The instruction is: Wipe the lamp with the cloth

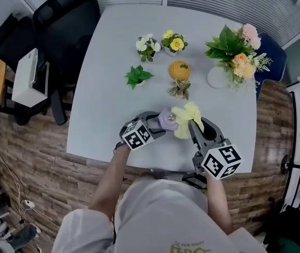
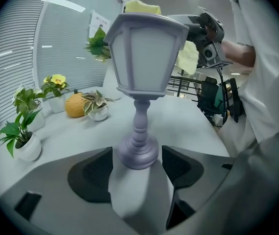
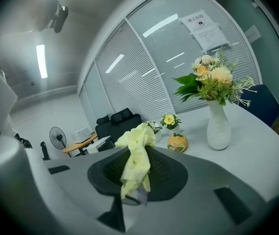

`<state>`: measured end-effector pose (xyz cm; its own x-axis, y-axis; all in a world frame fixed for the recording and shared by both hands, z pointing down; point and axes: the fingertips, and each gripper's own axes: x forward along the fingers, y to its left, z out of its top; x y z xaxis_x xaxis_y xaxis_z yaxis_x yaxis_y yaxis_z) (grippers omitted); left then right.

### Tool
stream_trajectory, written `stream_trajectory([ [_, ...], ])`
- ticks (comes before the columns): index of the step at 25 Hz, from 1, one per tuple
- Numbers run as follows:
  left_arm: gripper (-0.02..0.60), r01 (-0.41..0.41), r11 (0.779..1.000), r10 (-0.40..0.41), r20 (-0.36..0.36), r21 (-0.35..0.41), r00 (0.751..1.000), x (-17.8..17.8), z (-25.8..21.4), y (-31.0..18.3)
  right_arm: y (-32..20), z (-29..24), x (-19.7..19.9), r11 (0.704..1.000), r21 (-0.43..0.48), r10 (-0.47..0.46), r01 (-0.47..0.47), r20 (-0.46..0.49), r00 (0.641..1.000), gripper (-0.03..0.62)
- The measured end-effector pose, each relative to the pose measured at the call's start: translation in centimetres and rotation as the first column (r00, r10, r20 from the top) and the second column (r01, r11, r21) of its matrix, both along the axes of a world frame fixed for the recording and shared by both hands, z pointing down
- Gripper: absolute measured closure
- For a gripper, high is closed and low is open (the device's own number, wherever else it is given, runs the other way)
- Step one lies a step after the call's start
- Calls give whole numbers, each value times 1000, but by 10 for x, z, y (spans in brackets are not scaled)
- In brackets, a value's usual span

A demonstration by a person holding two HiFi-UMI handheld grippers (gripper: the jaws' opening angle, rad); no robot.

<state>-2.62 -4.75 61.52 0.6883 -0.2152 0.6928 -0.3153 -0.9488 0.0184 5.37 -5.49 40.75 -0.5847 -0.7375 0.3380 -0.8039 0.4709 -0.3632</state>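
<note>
A lavender lantern-style lamp point(image 2: 146, 53) stands upright, its round foot point(image 2: 138, 153) between the jaws of my left gripper point(image 2: 138, 166), which is shut on it. In the head view the lamp point(image 1: 167, 119) sits near the table's front edge, with the left gripper point(image 1: 159, 124) at its left. My right gripper point(image 1: 194, 124) comes in from the right, shut on a yellow cloth point(image 1: 186, 118) that lies against the lamp's top. In the right gripper view the cloth point(image 3: 137, 153) hangs crumpled between the dark jaws of the right gripper point(image 3: 137, 176). The cloth point(image 2: 188, 57) covers the lamp's far side.
Further back on the white table point(image 1: 113, 62) are small potted plants point(image 1: 138, 76), flower pots point(image 1: 174, 42), an orange ornament point(image 1: 180, 69) and a white vase of flowers point(image 1: 235, 54). A black office chair point(image 1: 65, 22) stands at the left, a blue chair point(image 1: 270, 57) at the right.
</note>
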Motion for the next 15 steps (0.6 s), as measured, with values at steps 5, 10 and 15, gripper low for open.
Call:
stream_trajectory([
  [5,285,-41,999,41,13,5,999,6,3,-2,-4,5,-3,1000,-11,-17,17,-8,1000,510],
  [10,285,-62,998,61,28,24,998,12,5,-3,-6,7,-3,1000,-14,-25,25,-13,1000,510],
  [15,285,-102,995,101,47,22,994,19,9,-4,-6,10,-2,999,-18,-36,35,-25,999,510],
])
